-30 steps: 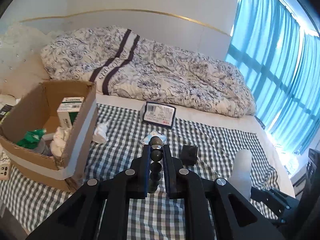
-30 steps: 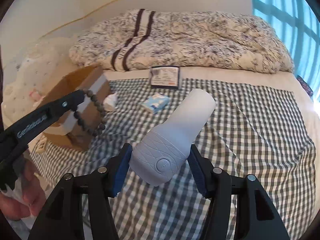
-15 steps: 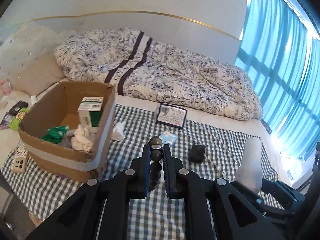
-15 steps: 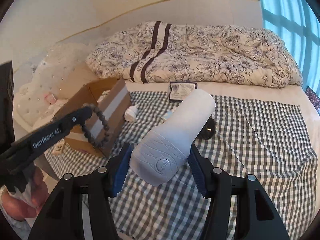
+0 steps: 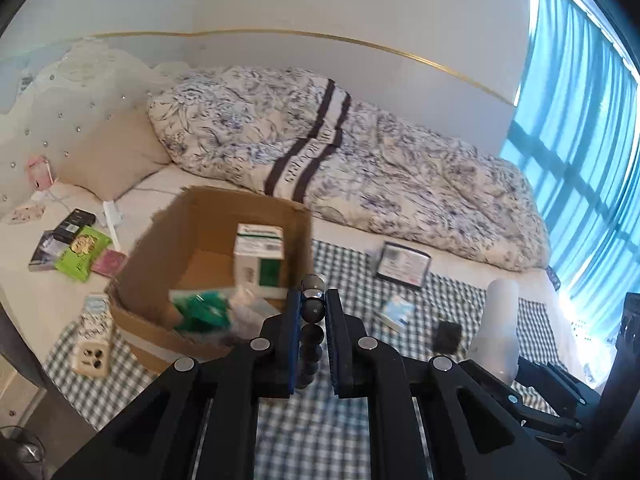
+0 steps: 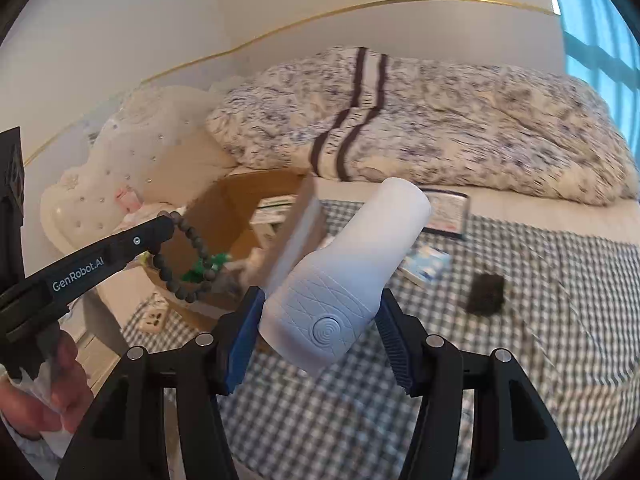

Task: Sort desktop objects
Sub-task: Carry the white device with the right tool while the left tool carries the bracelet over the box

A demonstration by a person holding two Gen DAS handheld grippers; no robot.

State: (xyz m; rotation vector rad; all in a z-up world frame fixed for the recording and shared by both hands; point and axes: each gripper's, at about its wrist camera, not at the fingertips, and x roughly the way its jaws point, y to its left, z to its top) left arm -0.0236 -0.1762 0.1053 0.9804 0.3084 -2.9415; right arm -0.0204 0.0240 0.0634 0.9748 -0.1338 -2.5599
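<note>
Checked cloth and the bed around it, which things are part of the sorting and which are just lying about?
In the job: bead bracelet in left gripper, white bottle in right gripper, cardboard box, blue packet.

Lying about: quilt, pillow, curtain.

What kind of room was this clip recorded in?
A bedroom, most likely: the sorting happens on a bed with a rumpled floral duvet, a tufted headboard with a pillow against it, and blue curtains over a window.

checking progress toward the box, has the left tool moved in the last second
Yes. In the right wrist view the left tool and its bead bracelet now overlap the cardboard box opening, not its outer side.
</note>
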